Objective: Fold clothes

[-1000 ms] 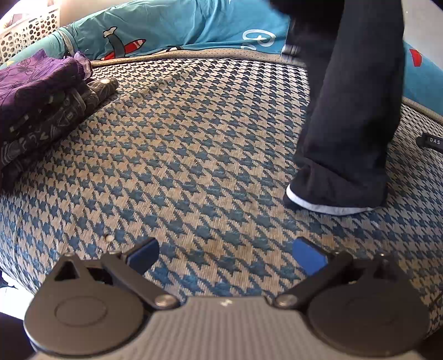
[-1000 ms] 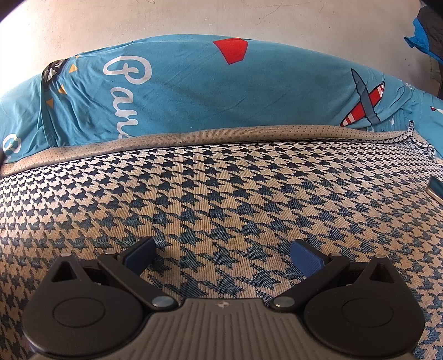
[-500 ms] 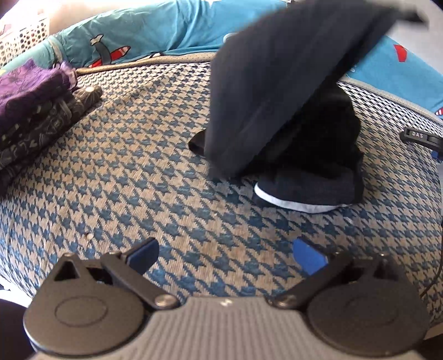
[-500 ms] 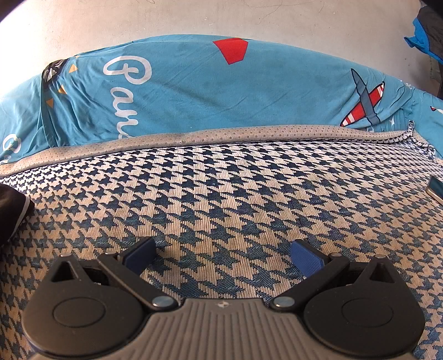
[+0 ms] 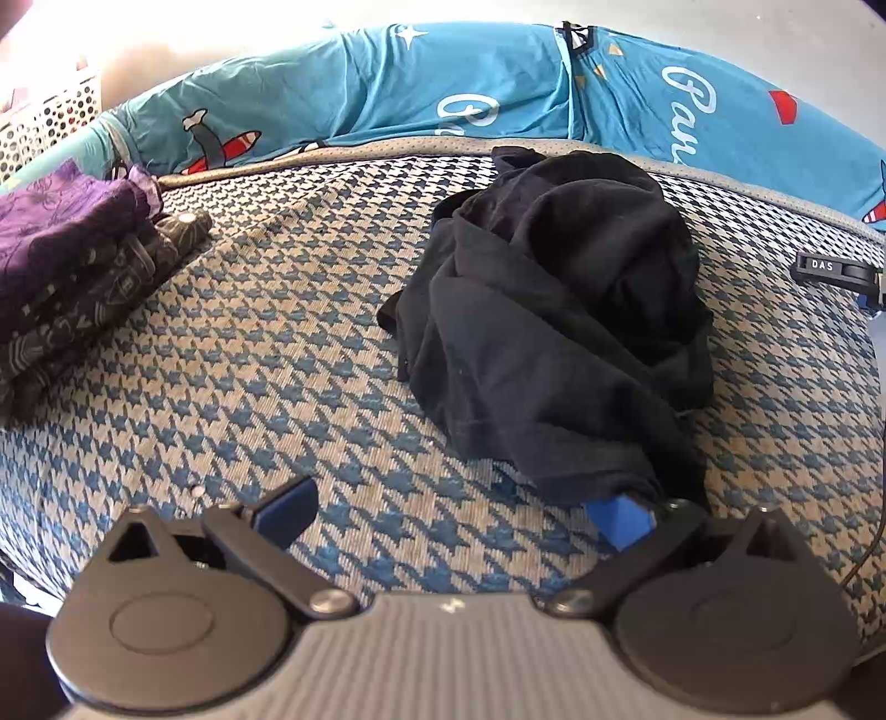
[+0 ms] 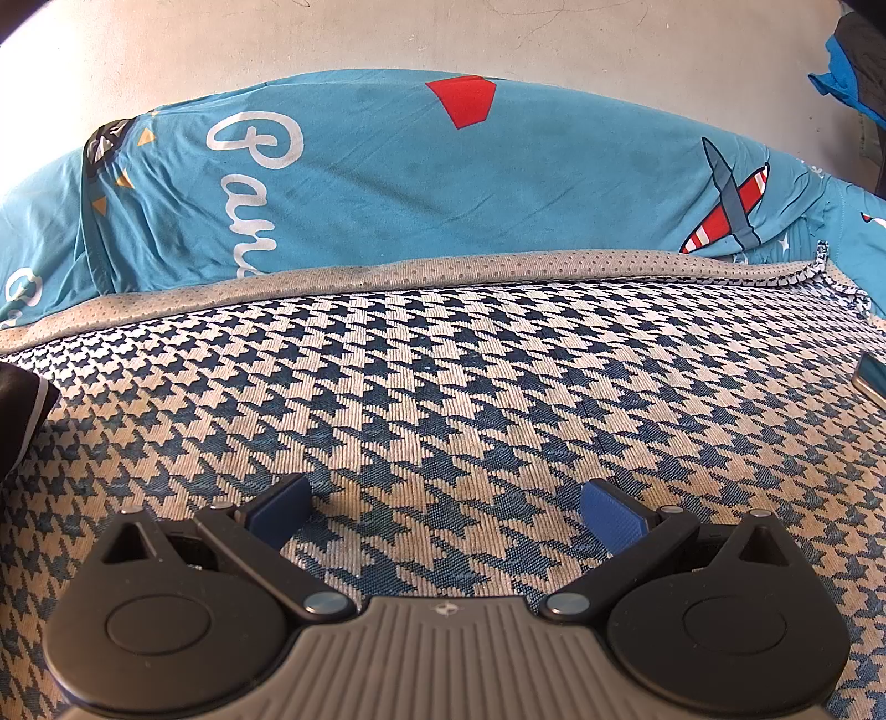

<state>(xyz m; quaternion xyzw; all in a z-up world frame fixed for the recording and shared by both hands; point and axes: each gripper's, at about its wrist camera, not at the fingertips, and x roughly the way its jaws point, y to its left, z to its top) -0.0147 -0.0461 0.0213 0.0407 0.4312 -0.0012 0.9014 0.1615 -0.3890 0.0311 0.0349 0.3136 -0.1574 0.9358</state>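
Black garment (image 5: 559, 343) lands in a crumpled heap on the houndstooth bed (image 5: 266, 354), where half a second ago it hung in the air.

The left gripper (image 5: 454, 512) rests low with its jaws spread wide and gripping nothing, though the heap's near hem drapes over its right finger (image 5: 620, 518); the right gripper (image 6: 446, 512) hovers over bare cover, equally wide open and empty, unmoved since the earlier frame, with a corner of the black cloth at its far left. Open cover lies between the heap and a folded stack (image 5: 72, 260) of purple and grey clothes at left. A small black device (image 5: 836, 268) sits near the right edge. Beyond, a grey border meets a blue printed sheet (image 6: 443, 183), then a pale wall (image 6: 443, 33).
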